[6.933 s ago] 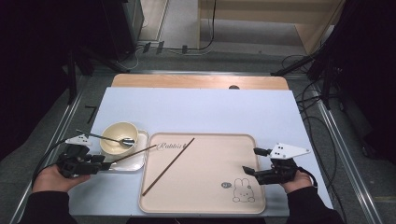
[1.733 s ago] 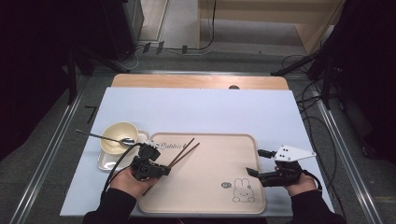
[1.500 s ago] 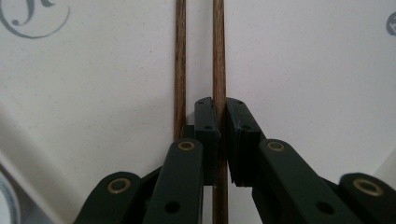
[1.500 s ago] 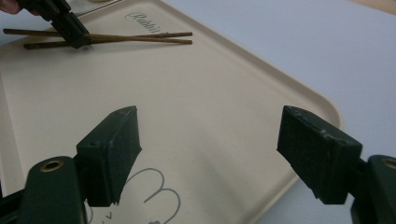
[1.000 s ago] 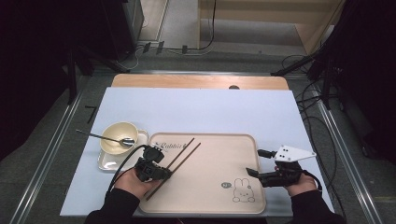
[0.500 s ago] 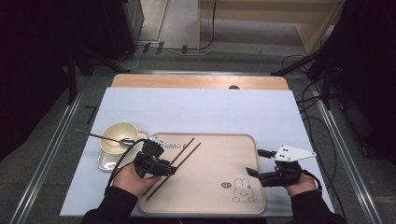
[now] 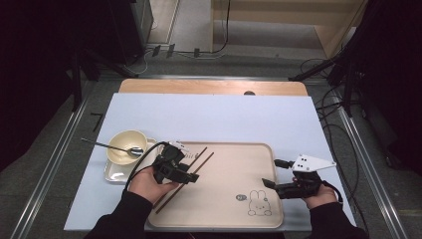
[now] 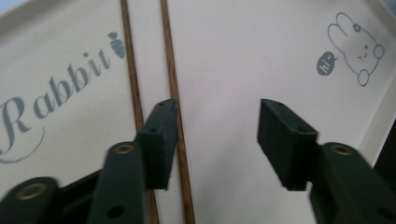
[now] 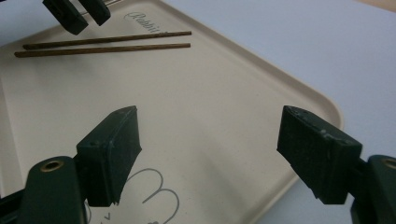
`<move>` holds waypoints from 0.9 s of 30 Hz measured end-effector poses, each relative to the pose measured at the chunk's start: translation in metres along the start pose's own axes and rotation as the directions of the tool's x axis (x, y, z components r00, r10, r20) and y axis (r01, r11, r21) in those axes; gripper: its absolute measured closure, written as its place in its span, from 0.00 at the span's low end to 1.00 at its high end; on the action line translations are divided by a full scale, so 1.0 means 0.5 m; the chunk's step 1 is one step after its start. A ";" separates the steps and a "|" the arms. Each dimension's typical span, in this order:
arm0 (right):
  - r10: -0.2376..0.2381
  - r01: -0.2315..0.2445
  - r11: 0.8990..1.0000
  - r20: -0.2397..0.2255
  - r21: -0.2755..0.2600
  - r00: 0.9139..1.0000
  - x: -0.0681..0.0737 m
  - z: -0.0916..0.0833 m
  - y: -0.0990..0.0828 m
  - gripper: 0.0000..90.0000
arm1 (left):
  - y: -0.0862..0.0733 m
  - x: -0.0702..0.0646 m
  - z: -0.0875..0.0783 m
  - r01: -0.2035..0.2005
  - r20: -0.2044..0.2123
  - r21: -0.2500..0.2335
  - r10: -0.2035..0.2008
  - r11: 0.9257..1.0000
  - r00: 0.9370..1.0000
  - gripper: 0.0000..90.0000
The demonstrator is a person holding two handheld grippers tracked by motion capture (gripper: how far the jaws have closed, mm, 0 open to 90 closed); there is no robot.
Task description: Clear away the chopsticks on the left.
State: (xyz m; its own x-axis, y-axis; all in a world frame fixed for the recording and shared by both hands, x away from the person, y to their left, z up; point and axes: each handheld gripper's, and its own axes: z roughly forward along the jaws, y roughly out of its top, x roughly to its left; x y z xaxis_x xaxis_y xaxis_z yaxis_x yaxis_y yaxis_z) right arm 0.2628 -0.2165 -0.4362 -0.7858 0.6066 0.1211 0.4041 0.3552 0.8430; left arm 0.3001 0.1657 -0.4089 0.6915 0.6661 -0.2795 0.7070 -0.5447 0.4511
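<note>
Two dark wooden chopsticks [image 8: 173,84] lie side by side on the left half of a beige tray [image 7: 234,169] printed with "Rabbit" and a bunny. My left gripper [image 7: 193,175] hovers just above them. Its jaws have just been opening and stand open [image 8: 217,121] with nothing between the pads; one chopstick runs under the edge of the left jaw. My right gripper [image 7: 271,173] rests open at the tray's right edge, its jaws [image 9: 210,135] wide apart over bare tray. From there the chopsticks [image 9: 107,39] and the left gripper [image 9: 80,11] show at the far side.
A cream bowl [image 7: 127,144] with a metal spoon [image 7: 112,147] in it stands on a small plate [image 7: 115,172] left of the tray. The tray sits on a pale blue mat [image 7: 214,114]. Cables trail along the floor beyond the table.
A second chopstick has been laid on the tray beside the first one. The left gripper has opened, let go of it and lifted a little. The right gripper has kept still.
</note>
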 end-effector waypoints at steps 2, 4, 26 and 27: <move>-0.001 0.001 1.000 0.000 0.000 1.000 0.000 0.000 0.000 0.24 | 0.004 0.000 0.002 0.008 0.012 -0.001 -0.008 1.000 1.000 0.72; 0.001 -0.001 1.000 0.000 -0.001 1.000 0.000 0.000 0.000 0.24 | 0.015 -0.002 0.009 0.030 0.008 0.018 -0.030 0.999 1.000 0.86; 0.004 -0.004 1.000 0.008 0.005 1.000 0.005 -0.010 -0.011 0.25 | 0.057 0.022 0.098 -0.014 -0.051 0.073 0.018 0.997 0.999 1.00; 0.008 -0.008 1.000 0.011 0.003 1.000 0.005 -0.011 -0.011 0.25 | 0.057 0.022 0.098 -0.014 -0.051 0.073 0.018 0.997 0.999 1.00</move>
State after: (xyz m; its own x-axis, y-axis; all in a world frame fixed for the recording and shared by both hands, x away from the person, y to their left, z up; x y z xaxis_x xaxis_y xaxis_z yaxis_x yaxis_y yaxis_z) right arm 0.2562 -0.2211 -0.4378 -0.7774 0.6171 0.1216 0.4116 0.3529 0.8403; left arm 0.3351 0.1326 -0.4408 0.6958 0.6812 -0.2277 0.7059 -0.5900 0.3920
